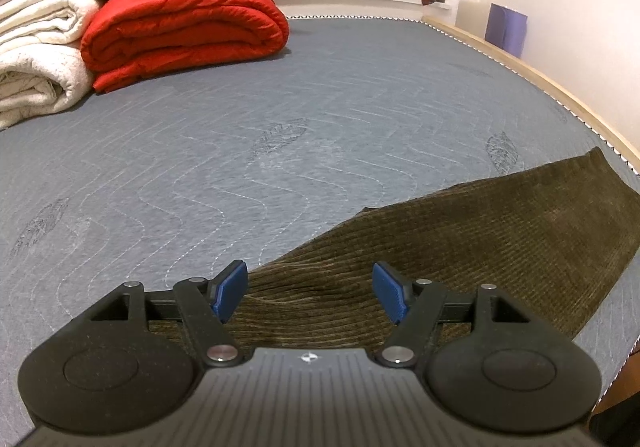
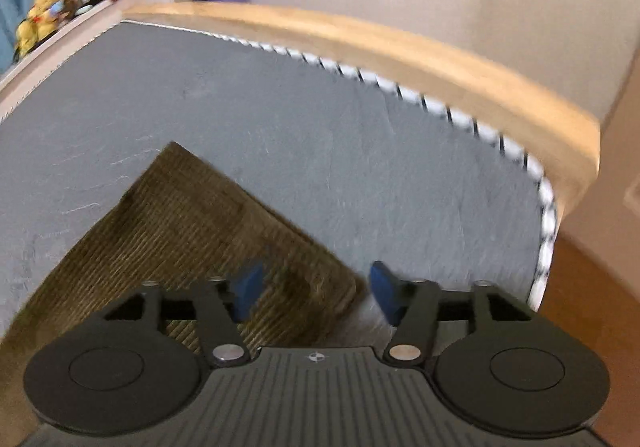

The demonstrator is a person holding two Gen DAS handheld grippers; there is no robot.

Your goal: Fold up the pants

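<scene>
Pants (image 1: pixel 472 247) are lying flat near the bed's (image 1: pixel 280 119) right edge, and both the left hand-held gripper (image 1: pixel 310 293) and right hand-held gripper (image 2: pixel 316 295) hover over them with jaws apart, gripping nothing.

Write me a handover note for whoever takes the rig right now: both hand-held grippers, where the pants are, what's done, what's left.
Left hand-held gripper: open, empty, hovering over the brown corduroy pants.
Right hand-held gripper: open, empty, above a corner of the pants; its view is blurred.
Pants: lying flat on the grey mattress, near its right edge by the wooden bed frame. Folded red quilt and white blankets sit at the far left, apart from the pants.
Done: how many folds are made cannot be told.
Left: regrasp and fold the pants.
</scene>
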